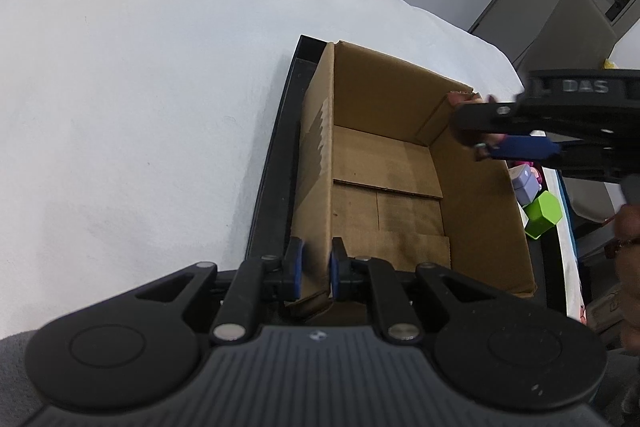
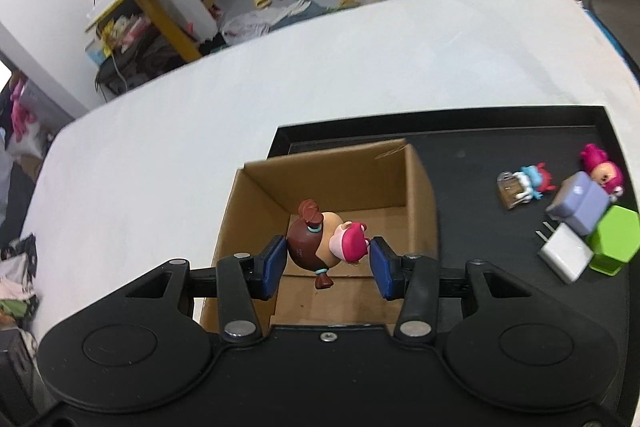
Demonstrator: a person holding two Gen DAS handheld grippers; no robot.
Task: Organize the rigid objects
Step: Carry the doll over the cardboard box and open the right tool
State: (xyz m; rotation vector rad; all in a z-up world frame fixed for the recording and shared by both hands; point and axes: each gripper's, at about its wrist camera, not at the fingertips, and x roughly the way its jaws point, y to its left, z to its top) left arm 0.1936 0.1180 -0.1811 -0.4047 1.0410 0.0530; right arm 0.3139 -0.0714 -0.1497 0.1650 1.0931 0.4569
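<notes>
An open cardboard box (image 1: 480,195) stands empty in a black tray (image 1: 276,155) on the white table. My left gripper (image 1: 316,267) is shut on the box's near left wall, one pad on each side of it. My right gripper (image 2: 328,263) is shut on a small doll figure (image 2: 320,239) with brown hair and a pink front, and holds it above the box (image 2: 340,171). In the left wrist view the right gripper (image 1: 500,143) hangs over the box's far right corner, and the figure is mostly hidden behind its fingers.
On the tray (image 2: 480,147) to the right of the box lie a blue-haired figure (image 2: 524,185), a pink-haired doll (image 2: 602,171), a lilac box (image 2: 578,203), a green hexagonal box (image 2: 614,239) and a white plug (image 2: 566,255). Slippers and clutter lie on the floor beyond the table.
</notes>
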